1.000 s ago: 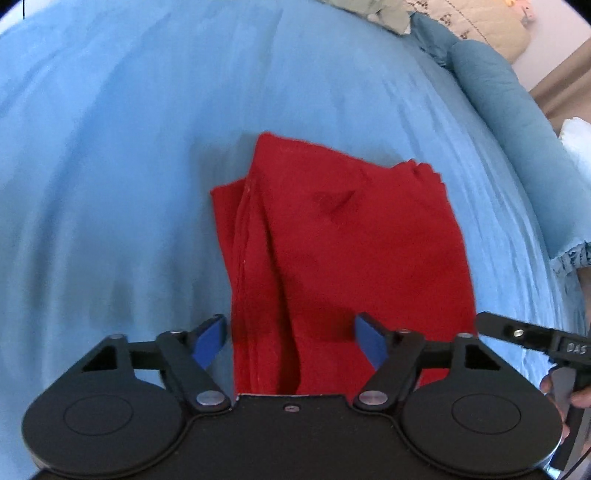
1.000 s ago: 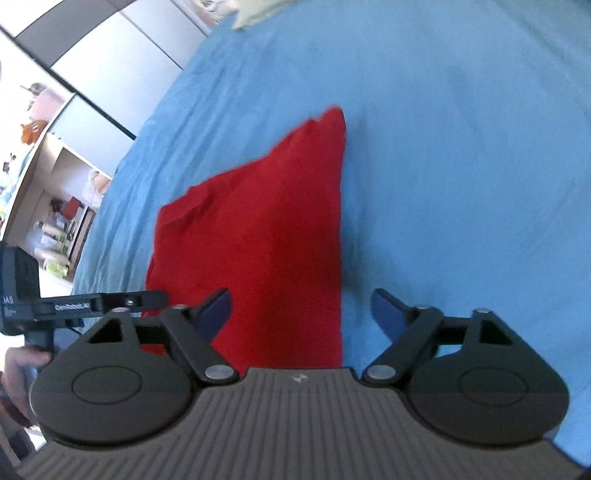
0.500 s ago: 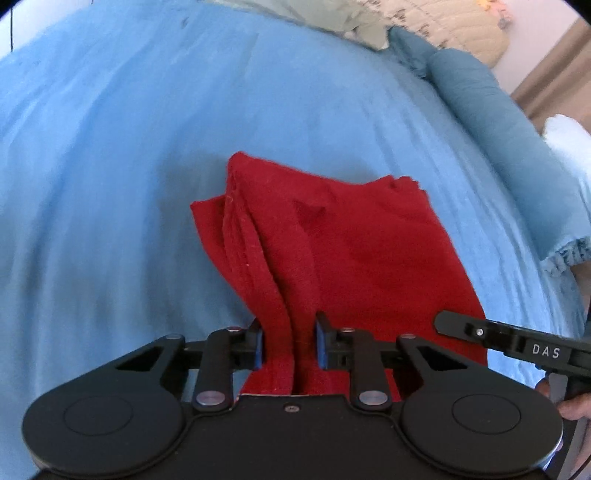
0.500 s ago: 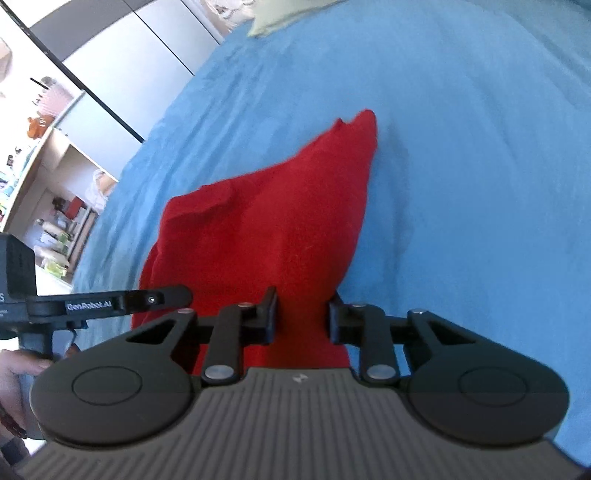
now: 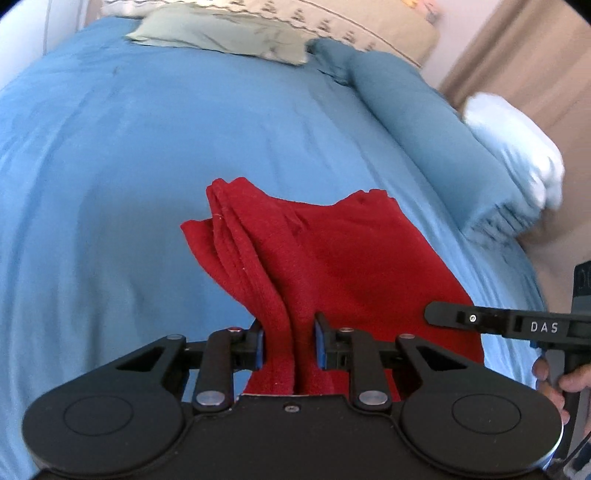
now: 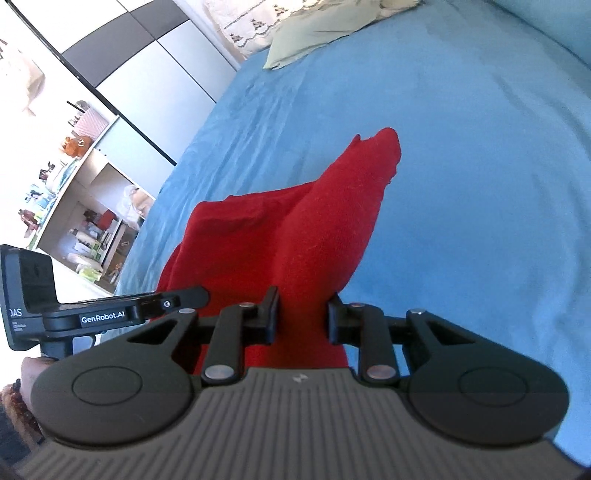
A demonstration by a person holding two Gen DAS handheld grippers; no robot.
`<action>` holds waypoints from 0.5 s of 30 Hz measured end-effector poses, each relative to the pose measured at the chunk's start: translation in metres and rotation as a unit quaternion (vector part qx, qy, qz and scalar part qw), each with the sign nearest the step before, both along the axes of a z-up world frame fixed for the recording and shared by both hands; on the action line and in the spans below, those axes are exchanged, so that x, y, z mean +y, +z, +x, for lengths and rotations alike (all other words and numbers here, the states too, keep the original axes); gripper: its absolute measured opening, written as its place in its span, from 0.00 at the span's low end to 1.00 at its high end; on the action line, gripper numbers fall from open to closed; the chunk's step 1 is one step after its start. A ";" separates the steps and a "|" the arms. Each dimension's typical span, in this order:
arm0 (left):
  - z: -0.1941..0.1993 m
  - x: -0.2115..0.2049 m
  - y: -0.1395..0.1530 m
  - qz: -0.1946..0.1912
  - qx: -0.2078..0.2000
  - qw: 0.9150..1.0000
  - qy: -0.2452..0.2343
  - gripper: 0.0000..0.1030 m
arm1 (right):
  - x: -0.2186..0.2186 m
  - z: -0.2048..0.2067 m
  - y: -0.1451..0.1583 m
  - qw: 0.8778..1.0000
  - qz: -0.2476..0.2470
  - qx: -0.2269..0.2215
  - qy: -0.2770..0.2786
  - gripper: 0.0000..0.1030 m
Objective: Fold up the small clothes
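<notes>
A red garment (image 5: 343,258), partly folded, lies on the blue bedsheet (image 5: 110,166). My left gripper (image 5: 289,341) is shut on its near left edge, where the cloth bunches in layered folds. My right gripper (image 6: 303,314) is shut on the near right edge of the red garment (image 6: 295,229) and lifts it off the sheet. The near edge hangs raised between both grippers; the far edge still rests on the bed. The right gripper's body also shows in the left wrist view (image 5: 517,325), and the left gripper's body in the right wrist view (image 6: 92,314).
A green-grey pillow (image 5: 221,33) and a patterned headboard cushion (image 5: 351,22) lie at the far end. A rolled blue blanket (image 5: 424,122) and white bedding (image 5: 517,144) line the right side. Shelves with clutter (image 6: 81,206) and wardrobe doors (image 6: 147,66) stand left of the bed.
Both grippers went from open around the garment's near edge to shut on it. They have since lifted that edge up and toward the far end of the bed.
</notes>
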State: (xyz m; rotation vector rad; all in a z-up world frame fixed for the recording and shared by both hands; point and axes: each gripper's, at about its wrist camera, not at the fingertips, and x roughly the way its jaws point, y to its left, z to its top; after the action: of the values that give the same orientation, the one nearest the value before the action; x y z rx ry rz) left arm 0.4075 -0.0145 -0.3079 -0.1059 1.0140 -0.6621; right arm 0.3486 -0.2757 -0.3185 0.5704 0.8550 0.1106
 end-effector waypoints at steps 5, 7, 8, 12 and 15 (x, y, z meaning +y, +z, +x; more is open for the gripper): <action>-0.056 -0.032 -0.015 0.017 0.011 1.000 -0.022 0.26 | -0.017 -0.065 -0.005 1.000 0.000 0.018 0.001 0.39; -0.073 -0.044 -0.029 0.028 0.017 0.999 -0.026 0.26 | -0.024 -0.088 -0.016 1.000 0.009 0.024 0.002 0.39; -0.080 -0.046 -0.036 0.033 0.019 0.999 -0.028 0.26 | -0.026 -0.099 -0.024 1.000 0.011 0.025 0.002 0.39; -0.105 -0.055 -0.064 0.055 0.029 0.998 -0.023 0.26 | -0.039 -0.132 -0.067 0.999 0.024 0.044 -0.002 0.39; -0.114 -0.055 -0.076 0.071 0.022 0.997 -0.008 0.27 | -0.045 -0.145 -0.098 0.998 0.021 0.056 -0.010 0.39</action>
State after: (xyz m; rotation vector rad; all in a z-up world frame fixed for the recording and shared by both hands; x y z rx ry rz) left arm 0.2939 -0.0697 -0.3838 0.0121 1.1026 -0.6014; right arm 0.2033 -0.3209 -0.4164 0.6303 0.9580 0.0785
